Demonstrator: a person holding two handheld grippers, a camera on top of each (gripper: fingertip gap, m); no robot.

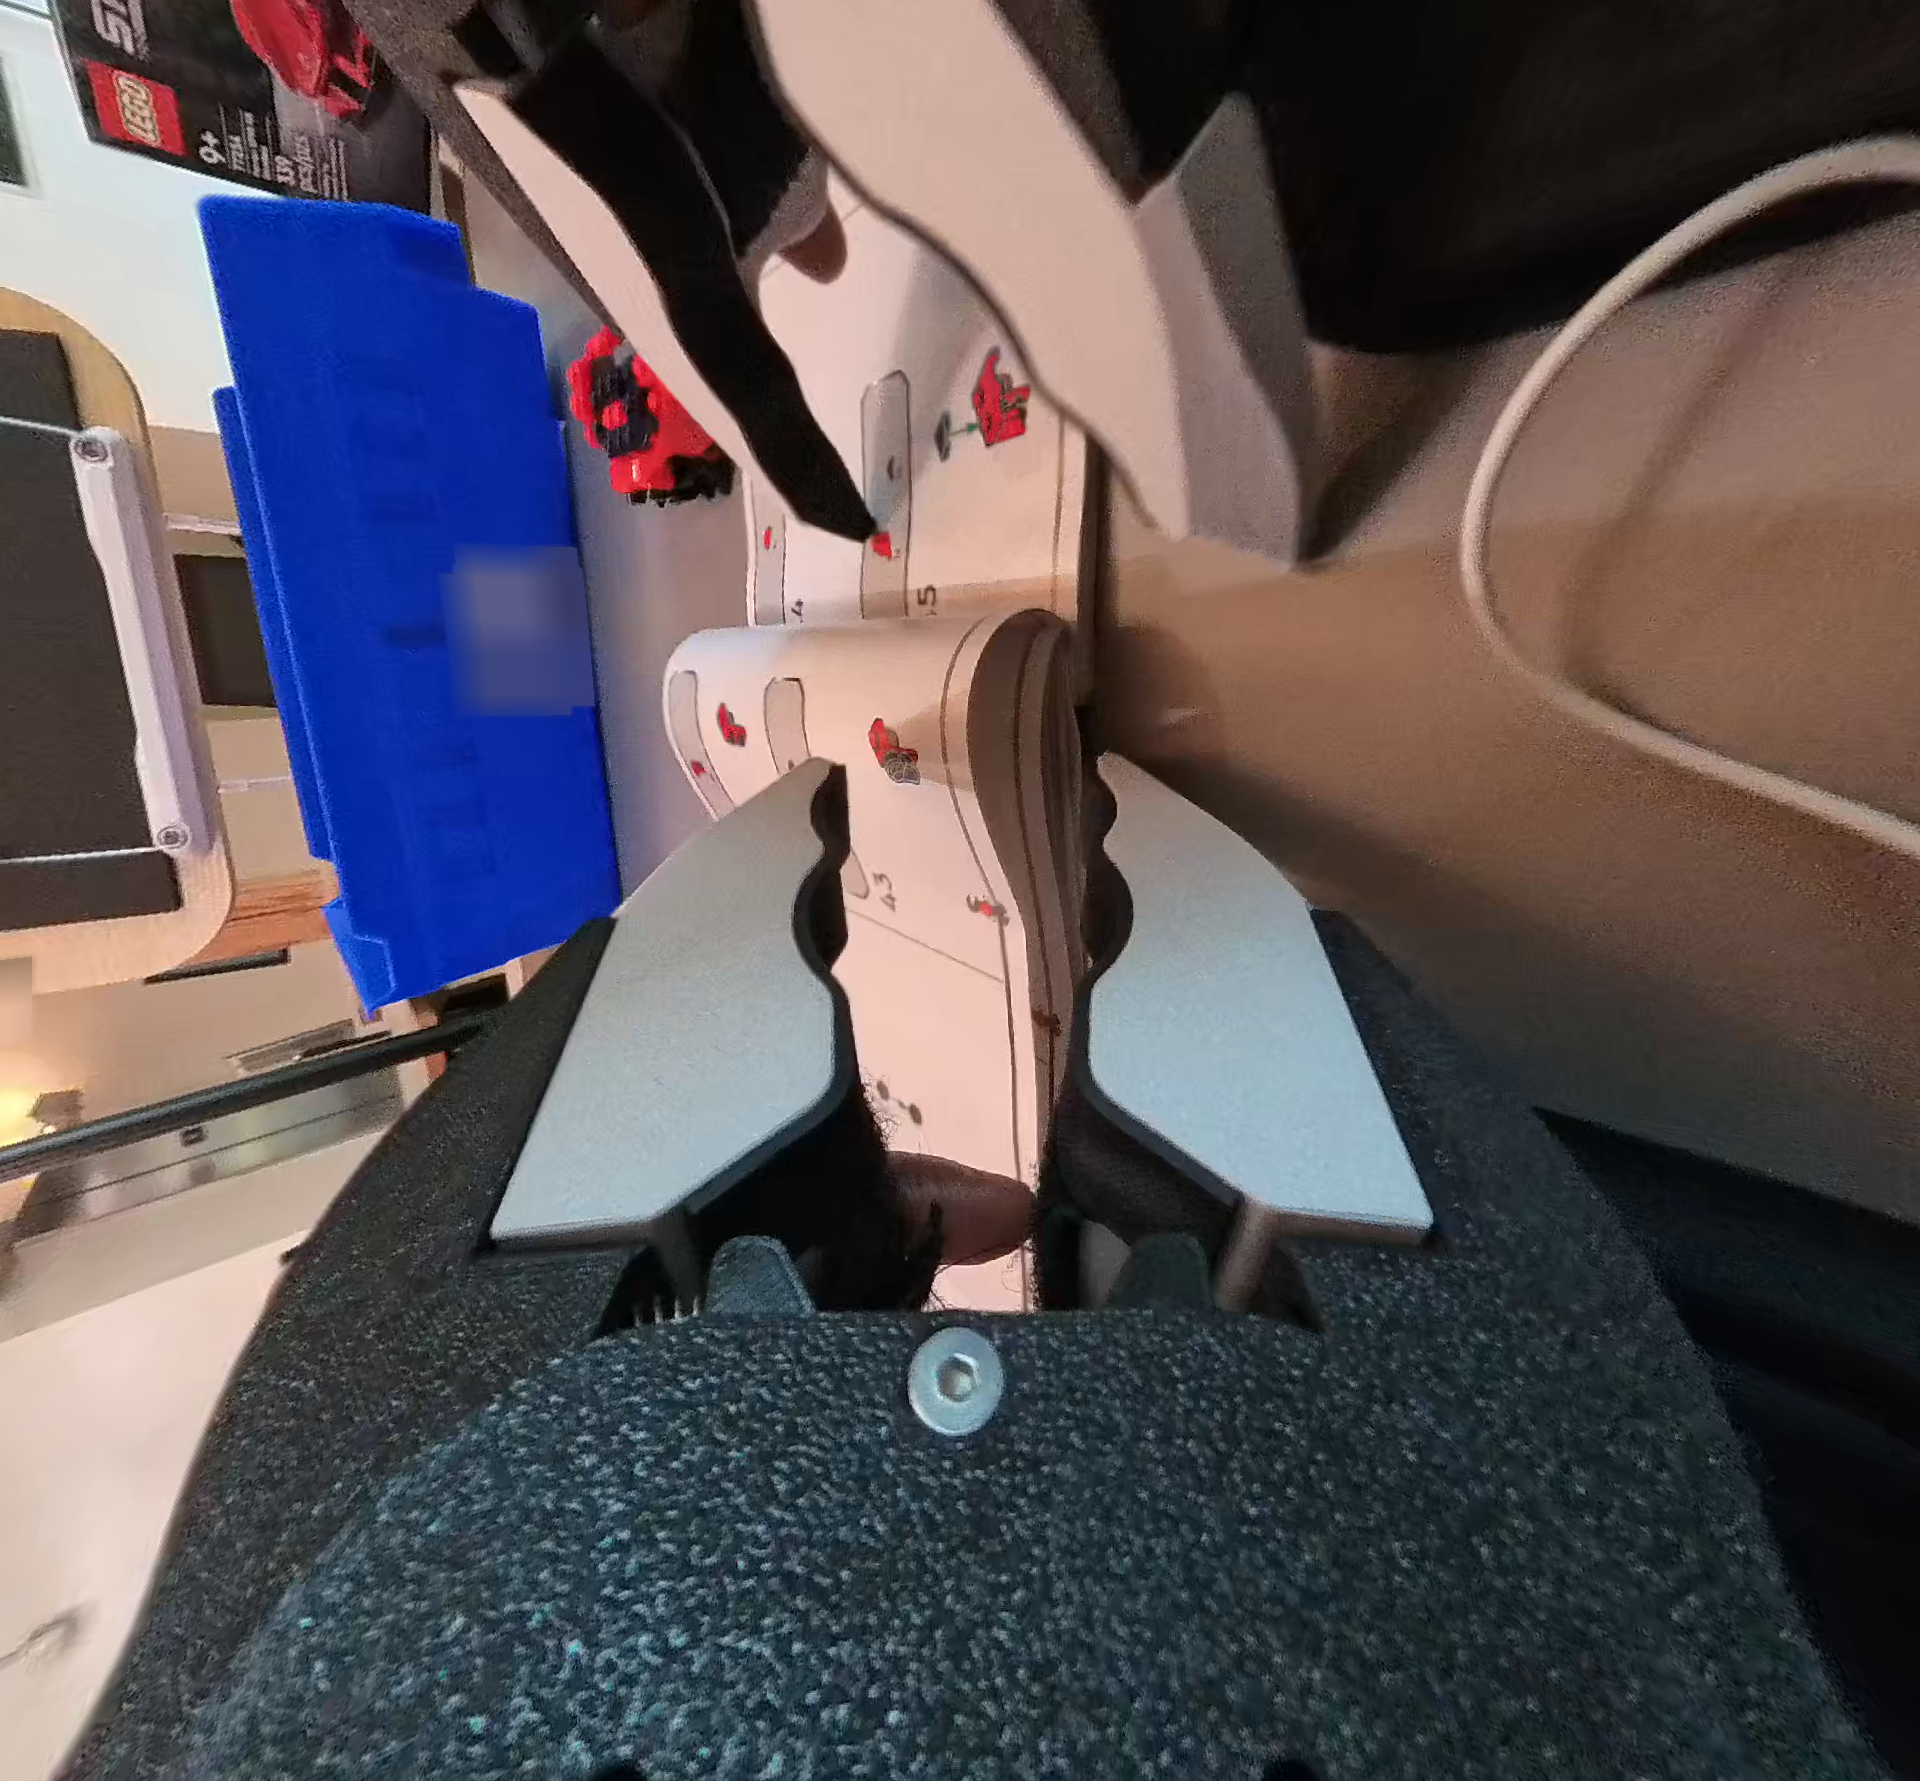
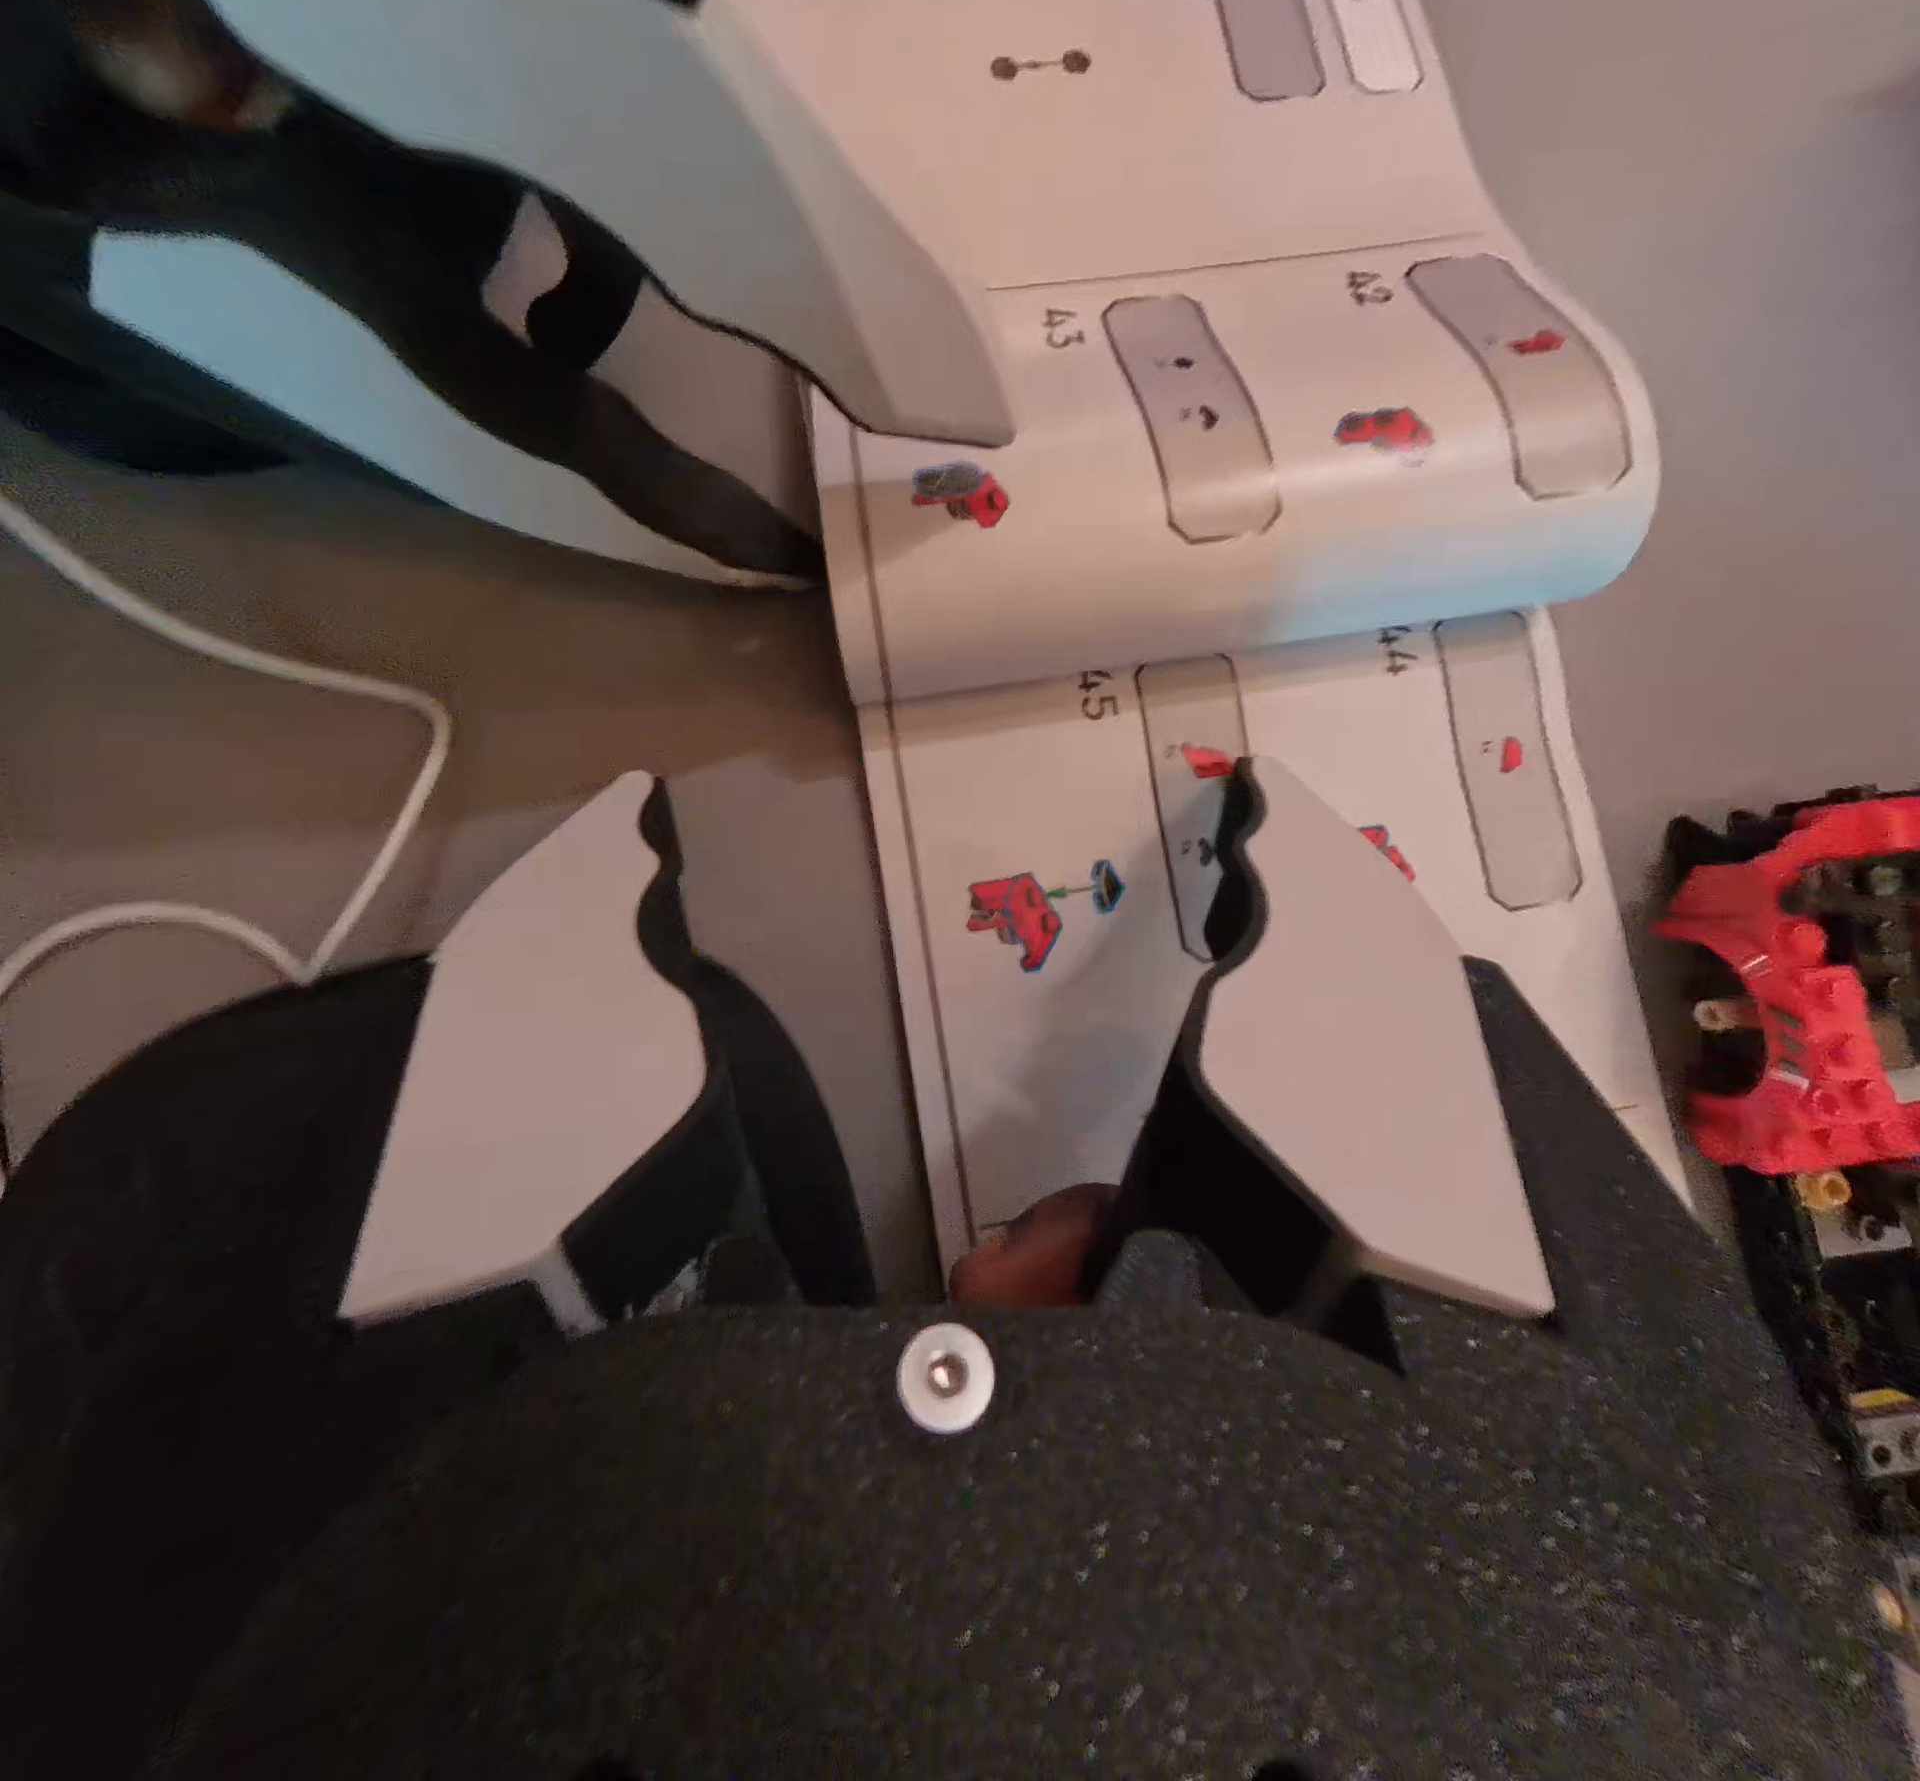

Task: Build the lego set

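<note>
The open instruction booklet (image 2: 1091, 173) lies on the table, its turned pages curled over in a roll (image 1: 831, 682). My left gripper (image 1: 961, 770) straddles the booklet's edge and is closed on that roll of pages; it also shows in the right wrist view (image 2: 904, 505). My right gripper (image 2: 945, 775) is open and empty above the lower page, one fingertip (image 2: 1236, 781) touching a small red part picture. It also shows in the left wrist view (image 1: 1023, 526). The partly built red and black lego model (image 2: 1808, 983) sits right of the booklet, apart from both grippers.
A blue bin (image 1: 416, 588) stands behind the lego model (image 1: 639, 432), with the black lego box (image 1: 208, 17) beyond it. A white cable (image 2: 395, 796) loops on the tan surface left of the booklet.
</note>
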